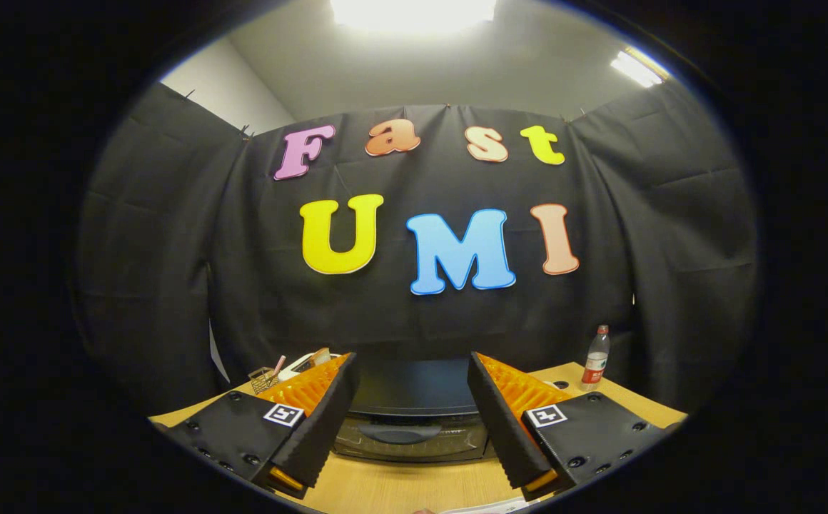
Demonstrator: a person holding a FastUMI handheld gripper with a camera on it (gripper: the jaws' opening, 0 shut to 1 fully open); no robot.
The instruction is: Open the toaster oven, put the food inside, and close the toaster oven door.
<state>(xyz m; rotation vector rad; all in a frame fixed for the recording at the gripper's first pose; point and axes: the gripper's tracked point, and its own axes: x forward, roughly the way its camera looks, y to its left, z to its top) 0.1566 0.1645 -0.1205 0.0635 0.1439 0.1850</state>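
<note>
A black toaster oven (411, 414) stands on the wooden table (385, 489), just beyond my fingers and framed by the gap between them. Its glass door with a dark handle (401, 432) is closed. My gripper (412, 421) is open, held above the table, with nothing between its black ridged pads (328, 421). Near the fingers' bases, at the table's near edge, lies a sliver of something white (485, 508); I cannot tell what it is.
A small wire basket (263, 378) and a white object (303, 363) sit on the table behind the left finger. A water bottle with a red cap (597, 358) stands at the table's far right, against the black cloth wall.
</note>
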